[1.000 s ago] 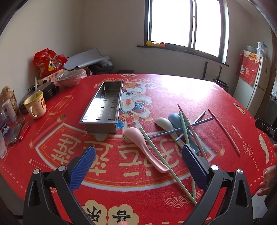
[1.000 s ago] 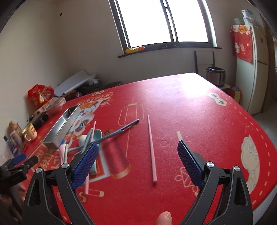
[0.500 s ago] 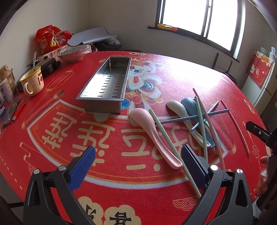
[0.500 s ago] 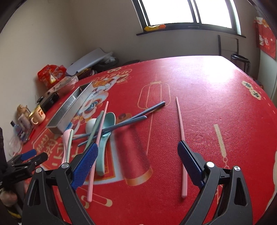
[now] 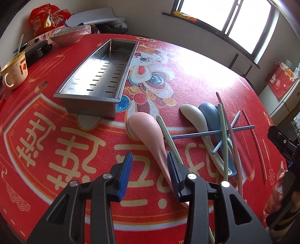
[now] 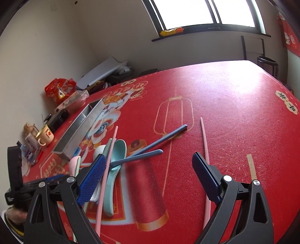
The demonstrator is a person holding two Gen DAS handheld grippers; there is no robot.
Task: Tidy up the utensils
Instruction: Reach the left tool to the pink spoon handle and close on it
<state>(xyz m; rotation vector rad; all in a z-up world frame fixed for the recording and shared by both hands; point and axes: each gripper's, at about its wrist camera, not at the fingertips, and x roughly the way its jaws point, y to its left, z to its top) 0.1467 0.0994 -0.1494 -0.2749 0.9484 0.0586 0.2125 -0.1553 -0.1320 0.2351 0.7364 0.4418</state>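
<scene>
A slotted steel tray (image 5: pixel 97 75) lies on the red table mat. In front of it lie a pink spoon (image 5: pixel 146 129), a white spoon (image 5: pixel 195 116) and a blue spoon (image 5: pixel 210 114), crossed by green, pink and blue-grey chopsticks (image 5: pixel 206 133). My left gripper (image 5: pixel 149 169) hangs low over the pink spoon's handle. Its jaws are closing, with the handle between them beside the right pad and the left pad still apart. My right gripper (image 6: pixel 148 169) stands wide open over the mat, a lone pink chopstick (image 6: pixel 203 135) by its right finger and the teal spoon (image 6: pixel 118 150) by its left.
A mug (image 5: pixel 15 73), a covered bowl (image 5: pixel 67 35), a red snack bag (image 5: pixel 46 16) and small bottles crowd the table's far left edge. The hand holding the right gripper (image 5: pixel 281 187) shows at the right. A wall and window lie beyond the table.
My left gripper has dropped toward the pink spoon and its jaws have narrowed a lot. My right gripper has moved lower over the chopsticks and stays wide open.
</scene>
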